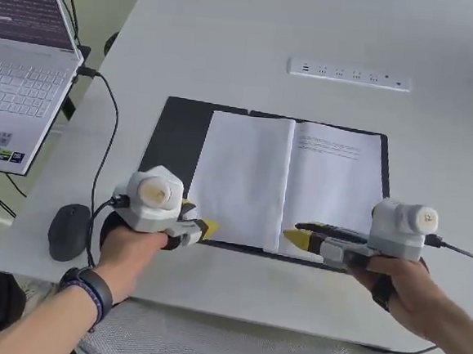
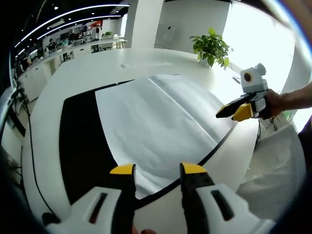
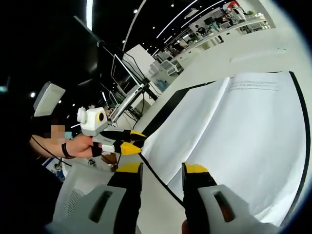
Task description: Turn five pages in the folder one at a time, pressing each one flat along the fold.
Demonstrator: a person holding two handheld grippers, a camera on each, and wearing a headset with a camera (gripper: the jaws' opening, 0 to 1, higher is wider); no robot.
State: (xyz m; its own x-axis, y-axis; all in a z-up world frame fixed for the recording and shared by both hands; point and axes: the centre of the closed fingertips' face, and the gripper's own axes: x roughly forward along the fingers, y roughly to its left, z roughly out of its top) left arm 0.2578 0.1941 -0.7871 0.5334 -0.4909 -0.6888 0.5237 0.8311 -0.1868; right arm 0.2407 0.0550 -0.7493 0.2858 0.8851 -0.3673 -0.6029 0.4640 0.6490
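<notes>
Black folder [image 1: 174, 135] open flat on a white table [image 1: 231, 37], close to the front edge and straight ahead of the person. Two white sheets spread across it: left page [image 1: 240, 177] blank, right page [image 1: 334, 189] with a few lines of small print near its far end. Fold [image 1: 288, 181] running away from the person between the two, both sheets curving gently down from it. Broad strip of bare black cover to the left of the left page, and just a thin black border along the right and near sides.

Left gripper [image 1: 202, 228] low at the near edge of the folder, beside the near left corner of the left page, yellow-tipped jaws apart with nothing between them. Right gripper [image 1: 296, 233] at the same near edge, tips just right of the fold at the near end of the right page, jaws parted one above the other and clamped on nothing. Cannot tell whether the lower tip touches the paper. Tips of the two grippers pointing inward toward each other, well apart.

Dark wristband [image 1: 89, 284] on the arm behind the left gripper. Grey mouse [image 1: 68, 231] just left of that hand, near the table's front left corner. Black cable [image 1: 109, 126] curving from there up to an open laptop [image 1: 19, 70] at the far left. White power strip [image 1: 349, 73] beyond the folder, well apart from it. Potted plant [image 2: 212, 46] past the far end of the table in the left gripper view
</notes>
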